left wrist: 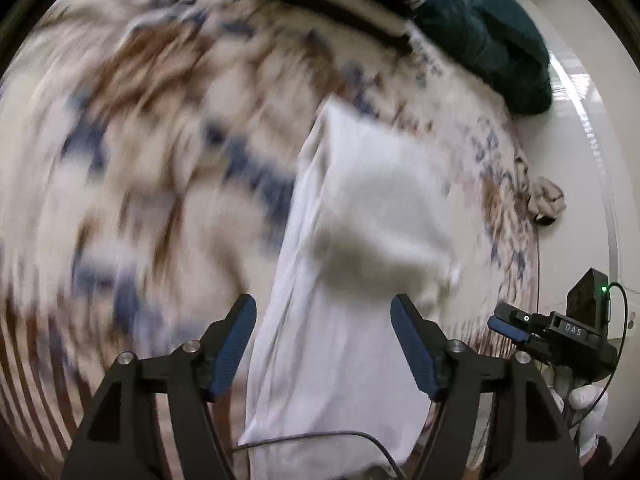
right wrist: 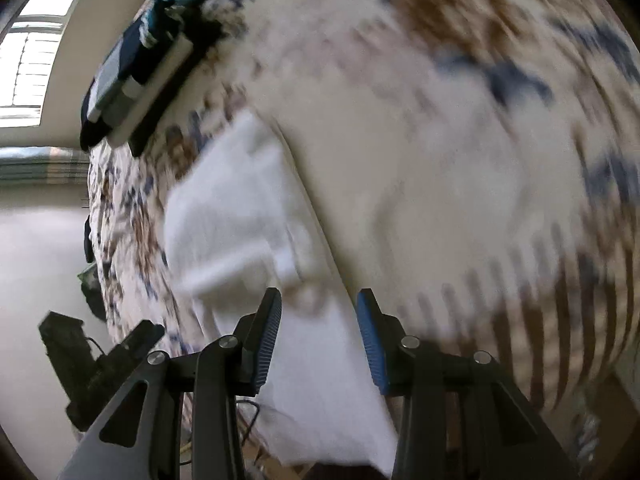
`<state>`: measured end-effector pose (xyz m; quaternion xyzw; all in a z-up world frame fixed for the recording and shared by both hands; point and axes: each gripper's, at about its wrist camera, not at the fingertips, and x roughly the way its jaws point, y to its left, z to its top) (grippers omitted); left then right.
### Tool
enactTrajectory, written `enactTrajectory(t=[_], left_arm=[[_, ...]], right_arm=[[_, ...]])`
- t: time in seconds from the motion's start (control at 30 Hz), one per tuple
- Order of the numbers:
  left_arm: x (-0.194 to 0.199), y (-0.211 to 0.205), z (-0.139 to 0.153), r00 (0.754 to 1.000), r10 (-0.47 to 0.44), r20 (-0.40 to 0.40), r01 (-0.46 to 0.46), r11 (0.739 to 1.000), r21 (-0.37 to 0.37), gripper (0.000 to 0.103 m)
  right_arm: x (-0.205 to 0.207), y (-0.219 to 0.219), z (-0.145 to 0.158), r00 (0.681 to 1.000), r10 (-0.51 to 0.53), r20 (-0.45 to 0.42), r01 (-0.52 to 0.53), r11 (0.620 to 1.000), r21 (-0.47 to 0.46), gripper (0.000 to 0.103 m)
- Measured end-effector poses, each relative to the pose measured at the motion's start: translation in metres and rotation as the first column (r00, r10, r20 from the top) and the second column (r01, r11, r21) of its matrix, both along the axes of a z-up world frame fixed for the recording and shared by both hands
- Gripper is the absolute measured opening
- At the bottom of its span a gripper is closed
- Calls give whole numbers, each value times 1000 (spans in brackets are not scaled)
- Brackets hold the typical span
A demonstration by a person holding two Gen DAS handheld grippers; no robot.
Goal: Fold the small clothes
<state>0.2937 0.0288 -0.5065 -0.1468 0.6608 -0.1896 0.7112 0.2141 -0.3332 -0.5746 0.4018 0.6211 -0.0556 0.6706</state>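
- Nearest me, the left gripper (left wrist: 324,344) hangs with its blue-padded jaws spread wide, gripping nothing; the right gripper (right wrist: 319,340) is likewise released, its jaws apart over cloth.
- Just below both lies the one white cotton garment (left wrist: 352,264), a long, partly folded piece running across the blue-and-brown patterned bedspread (left wrist: 132,128) towards the bed's edge. I cannot tell what kind of garment it is; both views are smeared by motion.
- To my eye the step is taking hold for the next fold. It would go best if each gripper pinched one corner of the same edge cleanly, through all layers, then carried it over evenly so that the edges meet.
- Farther off sits one crumpled beige rag (left wrist: 547,200) at the bed's edge.
- Farthest are one dark teal bundle of fabric (left wrist: 480,32) and one stack of flat folded items (right wrist: 128,84).
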Motion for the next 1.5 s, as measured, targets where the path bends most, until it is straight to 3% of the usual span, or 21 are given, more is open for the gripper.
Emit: enactTrajectory(t=[0.27, 0.5, 0.63, 0.67, 0.73, 0.77, 0.97, 1.17, 1.33, 1.5], left_arm=[[-96, 27, -29, 989, 75, -130, -71, 997, 30, 68], [-139, 22, -76, 977, 33, -210, -26, 999, 36, 68], [-145, 20, -74, 982, 54, -182, -53, 999, 7, 65], [-147, 20, -73, 983, 59, -172, -61, 998, -3, 61], [-152, 20, -71, 986, 60, -156, -61, 998, -5, 11], [-155, 19, -70, 987, 54, -149, -58, 998, -17, 9], [-165, 15, -47, 992, 80, -95, -85, 995, -57, 5], [-147, 29, 6, 981, 172, -89, -186, 963, -194, 5], [-91, 29, 47, 972, 230, -58, -236, 924, -301, 5], [-21, 11, 60, 969, 245, -13, -235, 909, -345, 5]], right_arm=[[-108, 42, -38, 990, 90, -107, -82, 994, 70, 41], [-157, 69, -82, 984, 107, -142, -80, 979, 186, 41], [-165, 78, -104, 985, 82, -149, -44, 969, 242, 41], [-167, 80, -107, 987, 73, -145, -35, 967, 251, 41], [-171, 81, -108, 990, 58, -131, -22, 965, 261, 22], [-172, 81, -108, 990, 62, -130, -26, 965, 261, 15], [-182, 75, -78, 995, 66, -71, -46, 966, 253, 5], [-173, 59, -21, 998, 41, 37, -49, 964, 262, 5], [-135, 37, 26, 991, 1, 136, -37, 964, 262, 4], [-69, 21, 53, 977, -13, 215, -34, 976, 213, 4]])
